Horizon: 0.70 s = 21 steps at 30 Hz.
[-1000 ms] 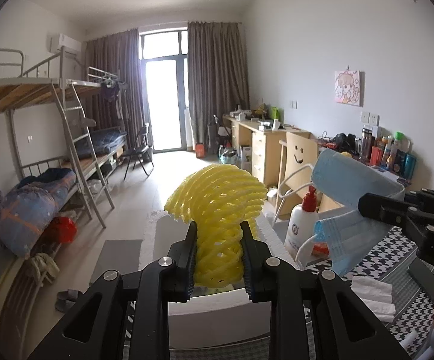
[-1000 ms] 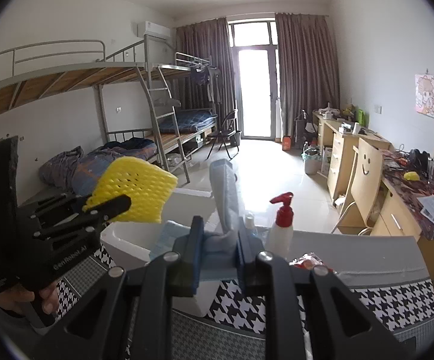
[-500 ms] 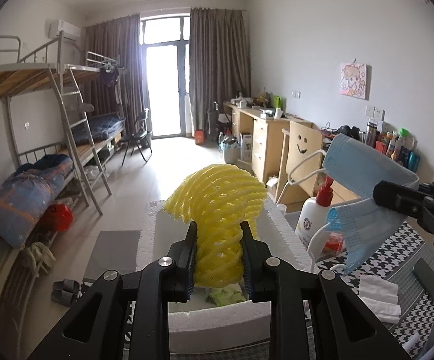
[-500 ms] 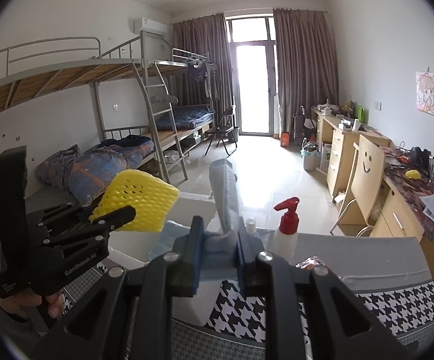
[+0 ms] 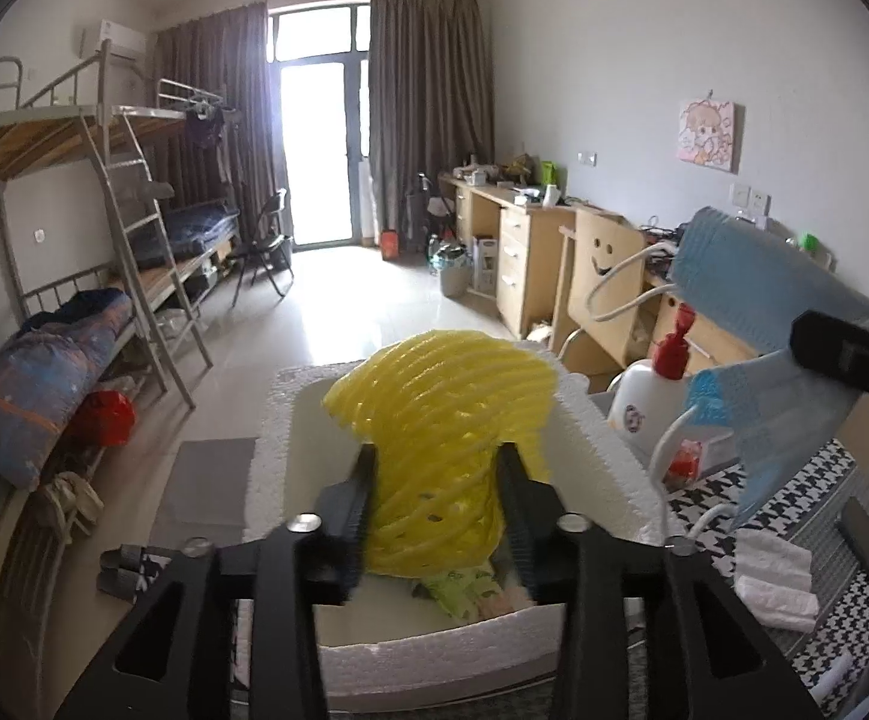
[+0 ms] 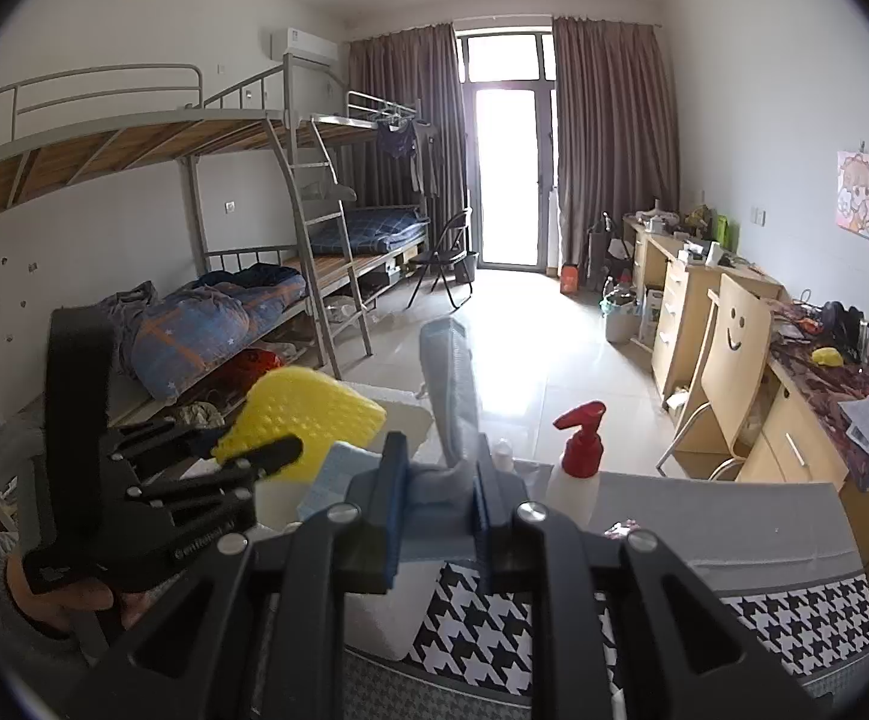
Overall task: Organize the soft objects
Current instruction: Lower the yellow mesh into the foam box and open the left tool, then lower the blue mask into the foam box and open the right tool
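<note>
My left gripper [image 5: 437, 480] is over the white foam box [image 5: 434, 654], its jaws spread wide around a yellow foam net [image 5: 440, 420] that still sits between them; it also shows in the right wrist view [image 6: 308, 414]. A green soft item [image 5: 464, 591] lies in the box under it. My right gripper [image 6: 437, 480] is shut on a blue face mask [image 6: 449, 384] and holds it up beside the box; the mask also hangs at the right of the left wrist view [image 5: 776, 360].
A white pump bottle with a red top [image 6: 578, 468] stands on the table behind the box. White folded tissues [image 5: 773, 576] lie on the houndstooth cloth [image 6: 794, 618]. Bunk beds stand at left, desks and a chair at right.
My left gripper has come down over the foam box and its jaws have spread apart around the yellow net. My right gripper still holds the mask up, hardly moved.
</note>
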{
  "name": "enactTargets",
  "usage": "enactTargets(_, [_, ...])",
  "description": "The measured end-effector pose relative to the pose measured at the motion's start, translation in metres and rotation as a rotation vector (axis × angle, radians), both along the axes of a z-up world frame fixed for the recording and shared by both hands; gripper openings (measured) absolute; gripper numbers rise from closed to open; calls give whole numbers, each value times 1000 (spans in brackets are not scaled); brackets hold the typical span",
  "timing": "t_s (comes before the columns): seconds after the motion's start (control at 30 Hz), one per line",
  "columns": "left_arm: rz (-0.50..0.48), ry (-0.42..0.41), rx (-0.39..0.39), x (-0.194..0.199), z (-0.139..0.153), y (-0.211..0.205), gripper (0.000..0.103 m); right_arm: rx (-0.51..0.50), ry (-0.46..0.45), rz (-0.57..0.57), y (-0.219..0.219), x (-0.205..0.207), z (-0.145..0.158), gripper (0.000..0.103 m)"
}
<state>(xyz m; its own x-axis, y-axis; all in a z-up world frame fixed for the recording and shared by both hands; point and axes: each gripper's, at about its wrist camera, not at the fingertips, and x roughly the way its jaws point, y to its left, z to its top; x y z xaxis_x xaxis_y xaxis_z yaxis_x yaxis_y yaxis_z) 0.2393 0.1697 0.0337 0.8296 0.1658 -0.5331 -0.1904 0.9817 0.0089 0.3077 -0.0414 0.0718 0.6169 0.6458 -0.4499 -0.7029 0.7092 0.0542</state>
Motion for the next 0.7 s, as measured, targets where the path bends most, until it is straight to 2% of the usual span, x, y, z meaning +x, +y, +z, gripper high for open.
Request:
enactTargets(0.03, [8,-4,-1,-1,1,1,57,-1,-1,-3,0,0,0,23])
enactTargets(0.1, [30,-17,-8,-4,2,3,78,1,-1,-4,0,1,0,23])
enactTargets(0.17, [45,-27,-9,-7,3,7,85,3,-3,-3,0,1,0,23])
enactTargets(0.47, [74,-54,-11,-19,9,12,87,13,-7,6,0,-1,2,23])
enactTargets(0.53, [86,-63,-5,-23,12,12,91,15,-9,8,1,-1,3,23])
enactTargets(0.6, [108,-82,4,-27,14,14,99,17,-9,12,3,0,4,23])
enactTargets(0.7, [129,-99,0,-34,15,17,100,16,-12,19,5,0,4,23])
